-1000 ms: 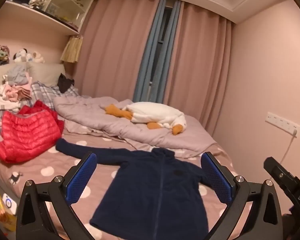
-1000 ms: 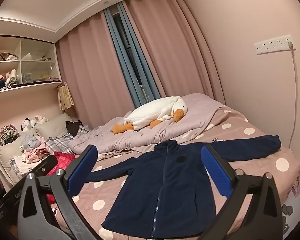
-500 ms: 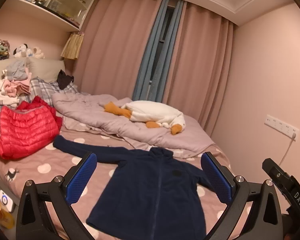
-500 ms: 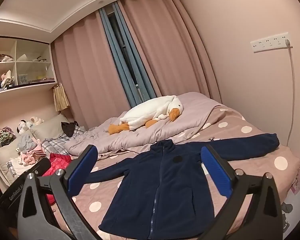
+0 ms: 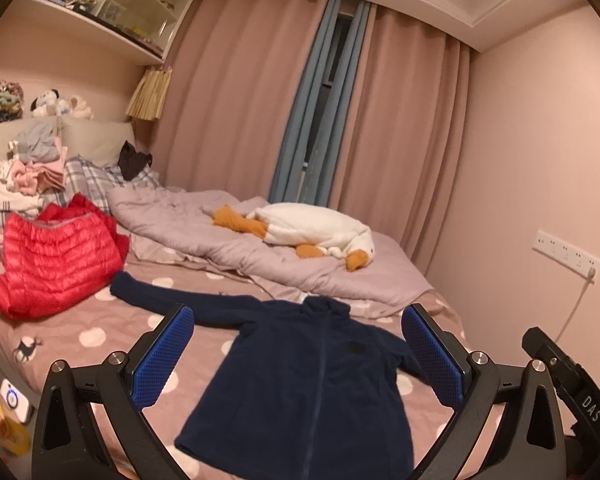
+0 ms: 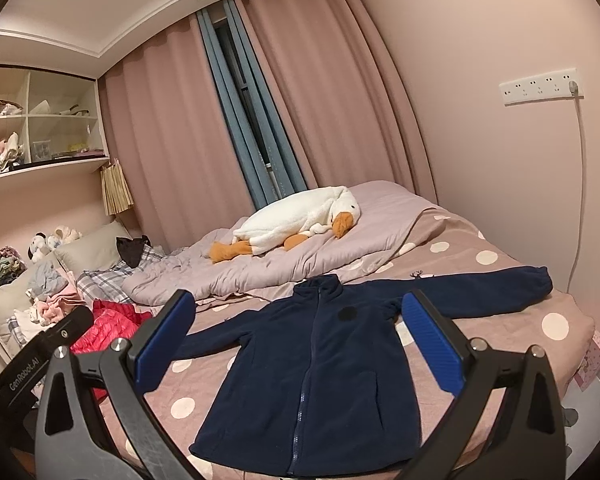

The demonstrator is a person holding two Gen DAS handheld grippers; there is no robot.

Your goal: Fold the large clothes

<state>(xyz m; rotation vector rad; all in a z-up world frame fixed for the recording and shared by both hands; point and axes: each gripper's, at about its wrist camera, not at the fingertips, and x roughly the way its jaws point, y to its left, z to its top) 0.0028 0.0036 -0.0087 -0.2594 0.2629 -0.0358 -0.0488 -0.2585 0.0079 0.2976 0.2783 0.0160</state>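
A navy fleece jacket (image 5: 312, 380) (image 6: 320, 364) lies flat and zipped on the polka-dot bed, collar toward the far side, both sleeves spread out sideways. My left gripper (image 5: 296, 348) hovers open above and in front of the jacket, blue pads wide apart, holding nothing. My right gripper (image 6: 300, 344) is likewise open and empty, held back from the jacket's hem. The right gripper's body (image 5: 572, 380) shows at the lower right of the left wrist view. The left gripper's body (image 6: 36, 356) shows at the lower left of the right wrist view.
A red puffer jacket (image 5: 56, 268) lies left of the navy sleeve. A grey duvet (image 5: 260, 248) with a white goose plush (image 5: 316, 232) crosses the far bed. A pile of clothes (image 5: 24, 176) sits on the pillows. The wall with a socket strip (image 6: 540, 86) borders the bed's right side.
Both wrist views have shifted slightly while staying back from the bed. The jacket has not moved and both grippers stay open.
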